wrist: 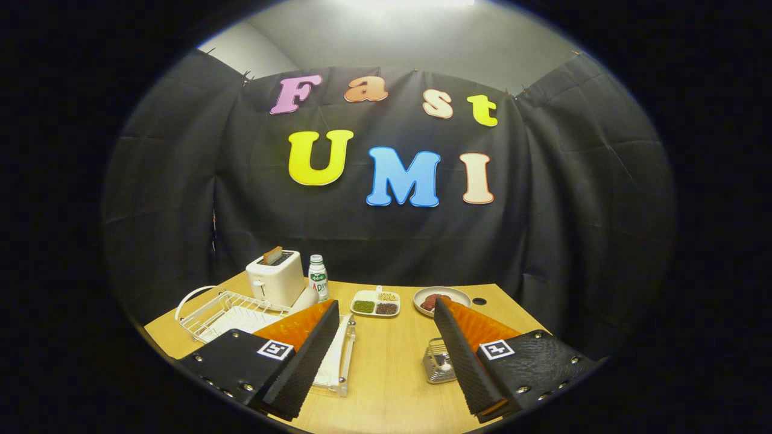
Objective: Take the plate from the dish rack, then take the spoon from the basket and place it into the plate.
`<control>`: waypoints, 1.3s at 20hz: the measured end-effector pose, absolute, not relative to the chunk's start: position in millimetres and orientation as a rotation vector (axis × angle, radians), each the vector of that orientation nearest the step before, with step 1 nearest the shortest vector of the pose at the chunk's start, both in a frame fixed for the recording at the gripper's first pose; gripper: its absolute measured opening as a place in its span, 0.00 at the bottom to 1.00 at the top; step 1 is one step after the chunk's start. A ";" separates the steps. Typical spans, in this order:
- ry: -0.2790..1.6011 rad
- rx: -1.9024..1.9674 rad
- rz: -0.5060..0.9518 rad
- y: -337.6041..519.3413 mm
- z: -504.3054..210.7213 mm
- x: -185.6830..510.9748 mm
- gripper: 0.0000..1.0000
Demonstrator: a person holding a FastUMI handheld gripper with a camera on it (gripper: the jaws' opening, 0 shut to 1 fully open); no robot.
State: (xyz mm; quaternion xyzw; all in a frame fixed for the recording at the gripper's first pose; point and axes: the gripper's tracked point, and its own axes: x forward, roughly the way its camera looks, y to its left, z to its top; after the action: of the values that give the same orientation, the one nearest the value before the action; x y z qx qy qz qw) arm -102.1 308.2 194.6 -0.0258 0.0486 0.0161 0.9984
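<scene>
Claw above the desk, dish rack off to its left

The claw [386, 325] hangs spread and empty; the dish rack [223, 313] lies partly behind its left finger, the small metal basket [438, 360] against the right finger's inner side

Held above the bench, tilted slightly downward and pointing forward. Two-finger gripper [386, 334] with jaws spread wide, nothing between them and nothing pressed by either one. Left finger [304, 355] and right finger [467, 355] angled inward toward their tips, ribbed inner faces turned toward each other. Square black-and-white marker on each finger's base block. Both tips clear of the bench surface.
</scene>
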 end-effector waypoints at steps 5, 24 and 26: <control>0.120 -0.084 0.020 365.6 195.6 -79.5 0.91; 0.389 -0.367 -0.250 419.0 114.9 5.6 0.58; 0.409 -0.388 -0.250 424.1 110.1 8.0 0.58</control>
State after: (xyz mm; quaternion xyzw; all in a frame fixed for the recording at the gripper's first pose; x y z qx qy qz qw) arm 8.0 424.1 110.1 -0.1907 0.2011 -0.1232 0.9529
